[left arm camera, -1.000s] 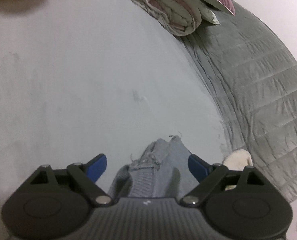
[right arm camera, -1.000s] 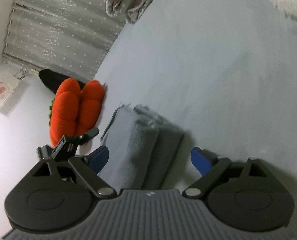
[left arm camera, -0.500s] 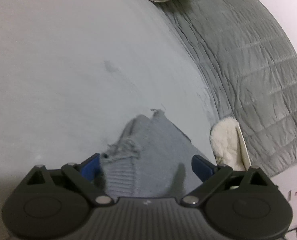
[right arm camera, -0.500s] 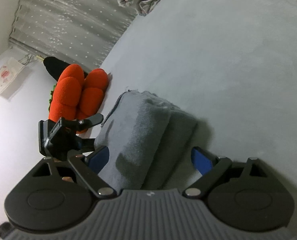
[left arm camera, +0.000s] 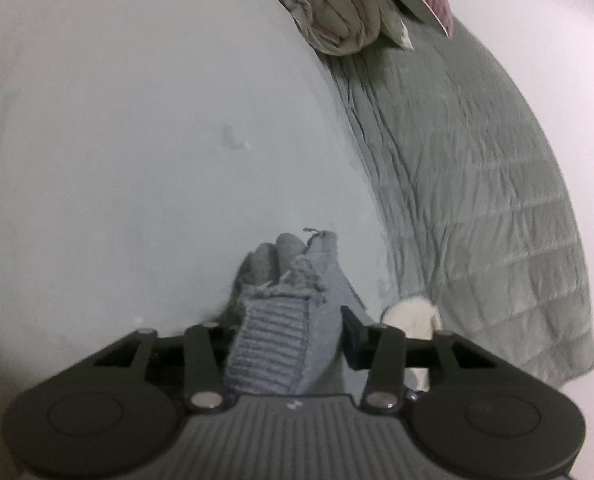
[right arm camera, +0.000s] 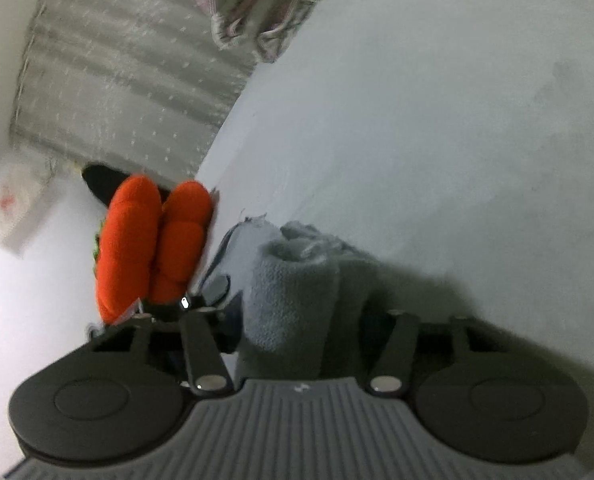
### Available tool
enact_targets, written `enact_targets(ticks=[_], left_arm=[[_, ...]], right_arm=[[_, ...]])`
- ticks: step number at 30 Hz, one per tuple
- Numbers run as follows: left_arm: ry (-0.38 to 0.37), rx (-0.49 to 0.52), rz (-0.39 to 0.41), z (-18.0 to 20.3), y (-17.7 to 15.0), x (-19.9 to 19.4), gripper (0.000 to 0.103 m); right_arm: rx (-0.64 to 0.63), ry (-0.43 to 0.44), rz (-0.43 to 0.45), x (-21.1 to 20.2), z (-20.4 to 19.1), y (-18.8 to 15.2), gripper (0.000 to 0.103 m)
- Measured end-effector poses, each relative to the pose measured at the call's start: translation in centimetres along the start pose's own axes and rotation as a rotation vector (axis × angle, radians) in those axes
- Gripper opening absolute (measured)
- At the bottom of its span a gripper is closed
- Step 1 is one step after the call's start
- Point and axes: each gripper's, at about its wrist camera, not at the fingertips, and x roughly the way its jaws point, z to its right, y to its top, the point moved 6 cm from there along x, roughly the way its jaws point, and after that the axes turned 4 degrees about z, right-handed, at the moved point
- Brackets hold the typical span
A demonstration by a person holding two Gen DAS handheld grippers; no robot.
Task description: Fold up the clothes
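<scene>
Folded sweater [left arm camera: 281, 340] points away, lengthwise.

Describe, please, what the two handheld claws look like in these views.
Both look alike: the left claw and right claw have a grey ribbed body with a small pale mark, black round side housings, black linkage bars with silver pivot pins, and blue pads. No cables or sleeves show.

Left tool [left arm camera: 287, 338] clamped on cloth; right tool [right arm camera: 301, 330] likewise.

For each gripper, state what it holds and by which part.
The left gripper clamps the folded grey garment at its ribbed hem end; the right gripper clamps its rolled opposite end.
</scene>
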Motion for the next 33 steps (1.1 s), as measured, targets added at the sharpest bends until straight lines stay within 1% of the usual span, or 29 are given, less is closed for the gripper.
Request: enact_targets(ticks=[1,3,8,12,18,24,27,30,31,33], left_arm=[[-0.013,-0.021,0.014,0.1,0.1,0.1,0.041],[-0.034,-0.052,0.042,0.4,0.4,0.5,0.039],[-0.047,-0.06,0.107,2.6,2.1,3.2,0.038],[-0.052,-0.037,0.141,4.8,4.5,6.6,0.038],[-0.036,0.018,0.178,7.4,8.4,12.2,0.038],[-0.026,0.03,0.246,7.2,11.4,15.5,0.038],[-0.019,0.03,0.28,6.6,13.0,16.5,0.038],[0.008,0.054,0.312,5.6,13.7,17.0,0.038],[0.031,0.071,0.325,5.1,13.8,17.1,0.04],[0.083,0.106,0.353,3.8,14.0,17.7,0.043]], right_arm=[[0.028,0.009,0.001,0.2,0.0,0.4,0.052],[0.037,0.02,0.024,0.1,-0.3,1.4,0.049],[-0.04,0.014,0.079,0.7,-2.1,5.6,0.047],[-0.065,0.031,0.106,2.0,-2.6,9.3,0.046],[-0.067,0.027,0.098,5.1,-1.0,15.2,0.046],[-0.096,0.018,0.086,8.3,-0.1,19.7,0.046],[-0.108,0.019,0.071,9.8,0.6,20.8,0.046],[-0.115,0.024,0.057,11.5,1.4,21.6,0.046],[-0.125,0.018,0.058,12.2,1.7,21.6,0.047],[-0.15,-0.012,0.069,13.0,2.8,21.5,0.052]])
